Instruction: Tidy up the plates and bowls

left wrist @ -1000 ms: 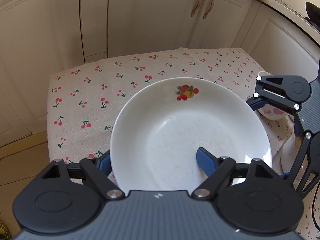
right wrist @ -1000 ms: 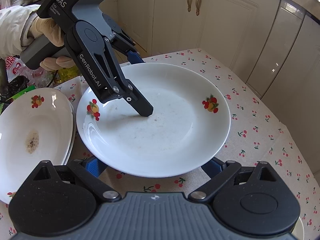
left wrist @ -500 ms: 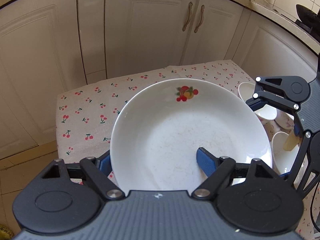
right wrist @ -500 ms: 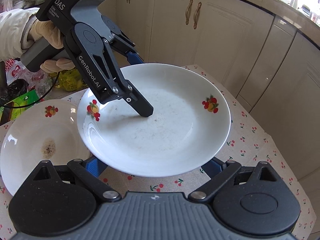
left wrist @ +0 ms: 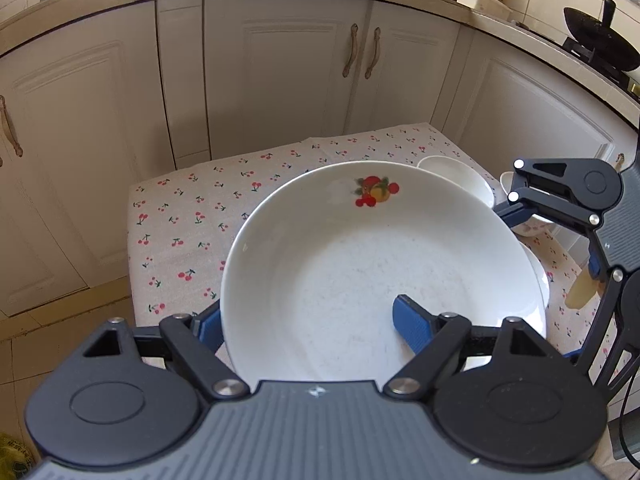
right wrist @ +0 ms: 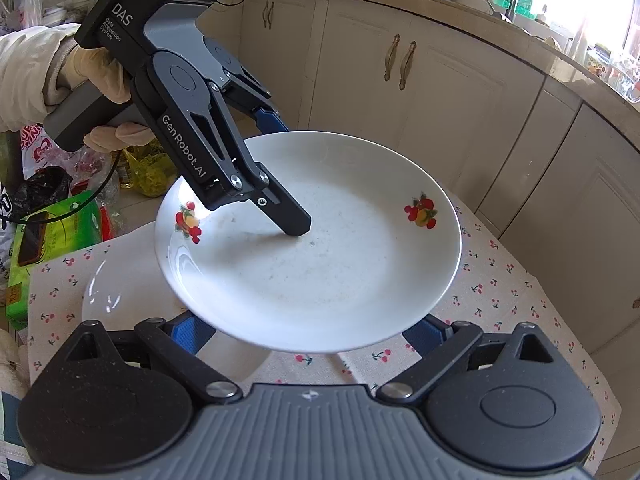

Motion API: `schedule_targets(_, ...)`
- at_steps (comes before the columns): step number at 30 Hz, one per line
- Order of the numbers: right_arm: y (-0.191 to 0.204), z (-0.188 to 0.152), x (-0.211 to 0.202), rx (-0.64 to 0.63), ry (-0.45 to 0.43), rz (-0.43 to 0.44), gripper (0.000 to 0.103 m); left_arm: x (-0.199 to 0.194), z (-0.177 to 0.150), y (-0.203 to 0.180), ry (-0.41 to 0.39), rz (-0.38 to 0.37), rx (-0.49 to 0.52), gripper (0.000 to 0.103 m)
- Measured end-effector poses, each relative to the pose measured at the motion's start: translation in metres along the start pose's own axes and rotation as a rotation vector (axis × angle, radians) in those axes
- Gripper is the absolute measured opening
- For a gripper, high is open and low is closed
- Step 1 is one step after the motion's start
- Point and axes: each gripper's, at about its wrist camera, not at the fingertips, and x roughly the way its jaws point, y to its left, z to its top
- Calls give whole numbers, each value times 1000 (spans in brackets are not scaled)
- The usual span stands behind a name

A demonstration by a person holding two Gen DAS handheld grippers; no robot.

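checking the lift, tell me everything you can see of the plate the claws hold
The plate is white, glossy, ceramic-looking and shallow, with red and yellow fruit prints on its rim and faint specks inside. It is held off the tablecloth, slightly tilted. The left claw clamps one edge, one finger inside. The right claw's blue pads sit under the near rim.

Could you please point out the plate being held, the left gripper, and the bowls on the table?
plate (right wrist: 320, 272): right wrist view, middle of its white inside.
left gripper (right wrist: 286, 172): right wrist view, midway between its fingertips at the plate's rim.
bowls (left wrist: 460, 174): left wrist view, inside of the nearest bowl behind the plate.
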Motion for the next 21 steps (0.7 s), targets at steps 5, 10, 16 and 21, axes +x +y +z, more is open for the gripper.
schedule_targets(5, 27, -14, -5, 27, -1, 13, 100, -11, -26, -10, 11, 7, -8, 84)
schedule_targets(10, 49, -29, -5, 42, 7, 30, 100, -17, -51, -17, 25, 5, -22, 84)
schedule_targets(16, 69, -40, -4, 56, 20, 48, 100, -21, -72, -22, 41, -6, -39, 84)
schedule_targets(21, 77, -46, 0, 64, 39, 54, 100, -18, -83, -24, 52, -14, -51, 84)
